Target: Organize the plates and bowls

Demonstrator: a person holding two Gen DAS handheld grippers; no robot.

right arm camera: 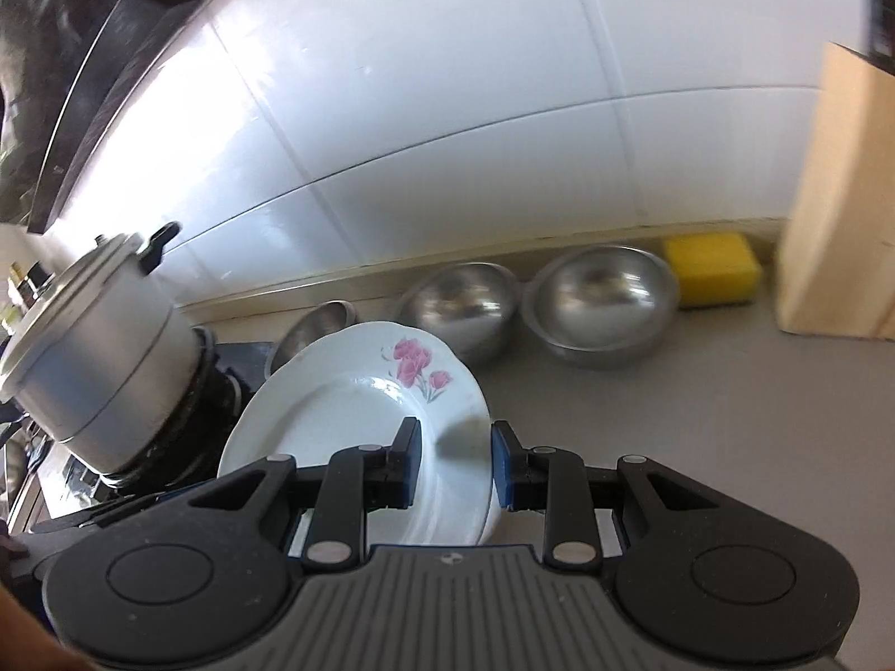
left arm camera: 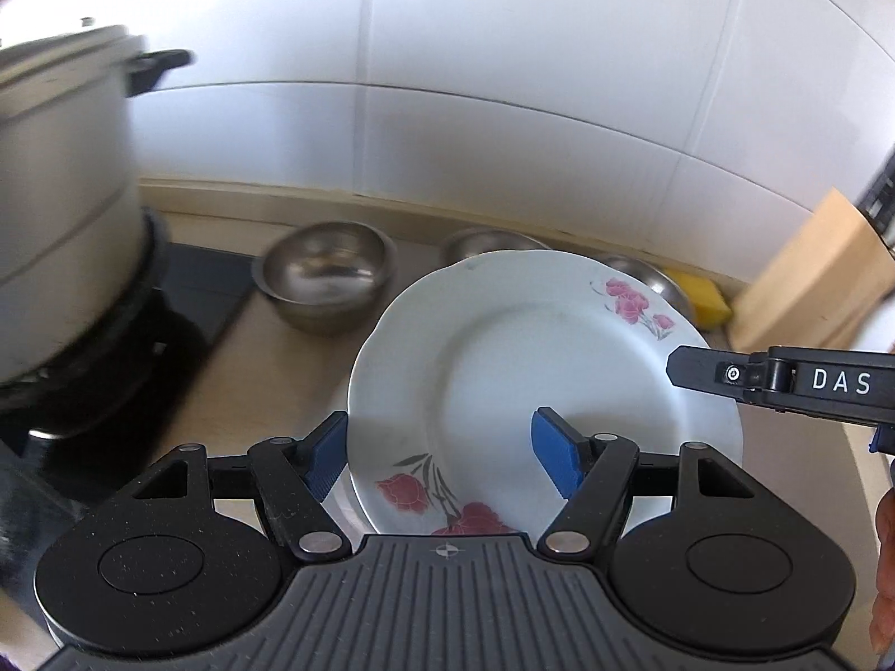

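1. Grip: the right tool [right arm camera: 454,447] is pinched almost shut on the right rim of the flowered plate [right arm camera: 347,419]. The plate hangs tilted above the desk [right arm camera: 671,419], in front of the steel bowls [right arm camera: 458,307]. A one-sided hold on smooth glazed china could let the plate pivot or slide out.
2. Support: the left tool [left arm camera: 439,447] stands about half wide, one pad [left arm camera: 327,458] just outside the plate's near-left rim and the other over its face. Neither pad seems to press, so it adds little if the plate sags.
3. Collision: the big pot [left arm camera: 61,195] on its burner is close on the left. A swing that way could knock the plate's edge against metal and chip it.
4. Landing: setting the plate down tilted, or onto a bowl rim, might make it rock or clatter, and could shove a bowl toward the yellow sponge [right arm camera: 713,268].
5. Pinch: extra squeezing to stop a slip risks stressing the thin scalloped rim.
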